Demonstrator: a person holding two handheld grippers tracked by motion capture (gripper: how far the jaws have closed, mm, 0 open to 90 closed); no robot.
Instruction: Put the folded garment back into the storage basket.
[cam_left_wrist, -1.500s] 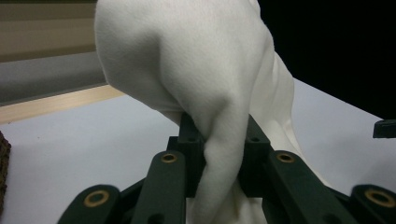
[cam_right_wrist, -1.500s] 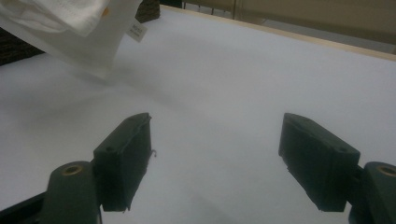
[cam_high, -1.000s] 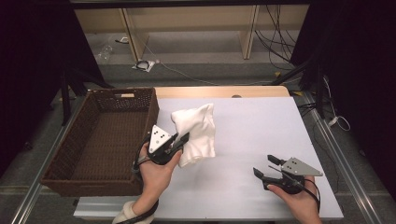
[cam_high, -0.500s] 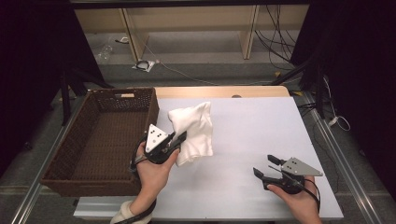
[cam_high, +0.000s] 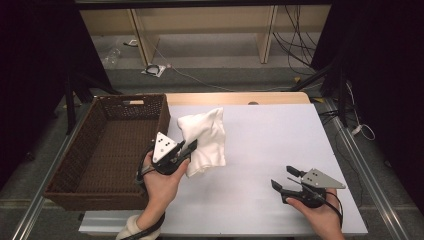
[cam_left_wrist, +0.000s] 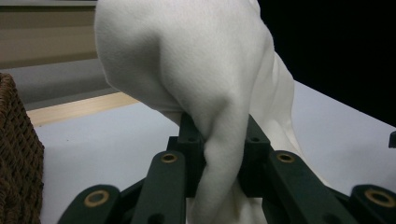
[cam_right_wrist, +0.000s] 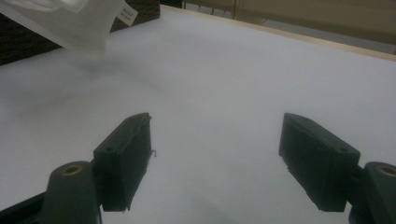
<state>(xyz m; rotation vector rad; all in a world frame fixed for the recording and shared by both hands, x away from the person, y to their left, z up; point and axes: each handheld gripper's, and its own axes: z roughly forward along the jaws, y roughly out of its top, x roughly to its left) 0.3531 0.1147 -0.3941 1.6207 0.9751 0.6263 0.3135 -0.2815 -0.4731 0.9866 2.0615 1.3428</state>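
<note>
The cloth (cam_high: 205, 137) between my black fingers (cam_left_wrist: 187, 154) was plain white, the basket (cam_high: 90, 150) beside it was dark brown wicker, and the desk (cam_high: 270, 150) was pale grey-white with a light wooden far edge.

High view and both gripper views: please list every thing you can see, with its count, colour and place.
white cloth: one, white, bunched and lifted over the table, just right of the basket.
cloth label: one, white with dark print, at the cloth's edge in the right gripper view.
wicker basket: one, dark brown, on the left side of the table.
table: one, white top with a light wooden far edge.
cables: several, dark, on the floor behind the table.
left gripper: one, black, jaws shut on the white cloth.
right gripper: one, black, jaws open above the table's near right part, holding nothing.
</note>
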